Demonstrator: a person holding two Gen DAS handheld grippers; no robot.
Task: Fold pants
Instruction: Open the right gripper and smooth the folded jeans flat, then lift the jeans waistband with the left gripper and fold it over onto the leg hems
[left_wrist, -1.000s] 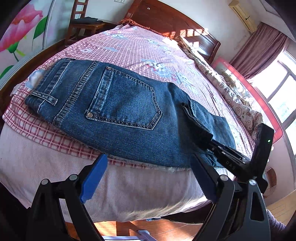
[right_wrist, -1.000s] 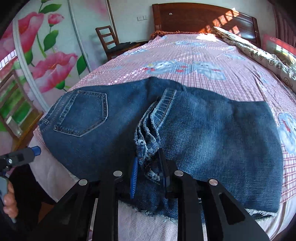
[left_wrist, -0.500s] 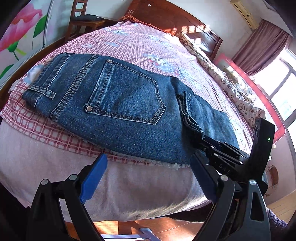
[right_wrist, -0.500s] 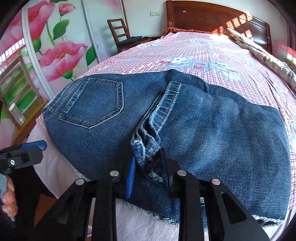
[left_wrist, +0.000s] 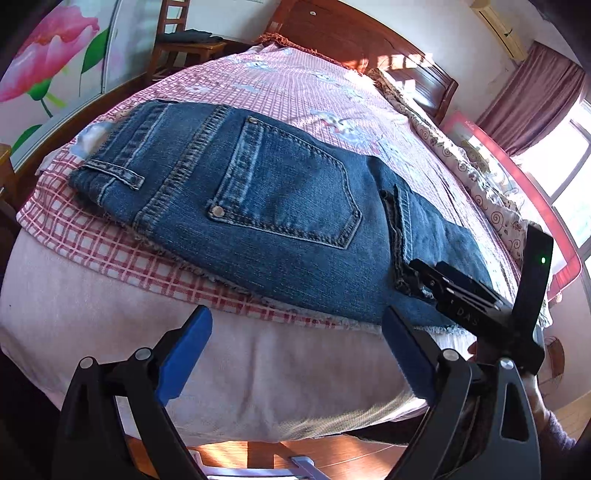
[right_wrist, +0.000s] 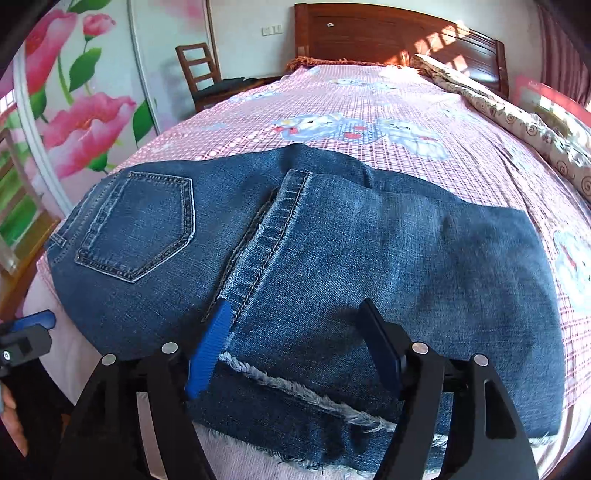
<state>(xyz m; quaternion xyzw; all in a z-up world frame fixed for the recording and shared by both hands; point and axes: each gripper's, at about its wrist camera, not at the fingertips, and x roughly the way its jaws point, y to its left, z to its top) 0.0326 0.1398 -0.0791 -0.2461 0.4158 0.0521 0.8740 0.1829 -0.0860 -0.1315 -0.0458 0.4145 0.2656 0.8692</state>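
The folded blue denim pants (right_wrist: 332, 240) lie across the foot end of the bed, on a pink checked bedsheet printed with cartoon cats (right_wrist: 362, 110). Their back pocket (left_wrist: 284, 188) faces up on the part toward the flowered wall, and the stitched leg hem (right_wrist: 273, 236) is laid over the middle, with frayed edges at the near side of the mattress.

The right gripper (right_wrist: 299, 343) hangs low over the hem end of the pants; its jaws are opening, the blue pad (right_wrist: 210, 350) just beside the hem, and the denim beneath lies flat, gripped by neither pad. In the left wrist view the letters "DAS" can be read on its black body.

The left gripper (left_wrist: 295, 354) hovers off the edge of the bed, over the pale mattress side (left_wrist: 240, 369), its jaws spread wide with nothing between them.

A wooden headboard (right_wrist: 388, 37) closes the far end, a wooden chair (right_wrist: 199, 74) stands beside the bed, and a large pink flower mural (right_wrist: 74, 122) covers the wall.
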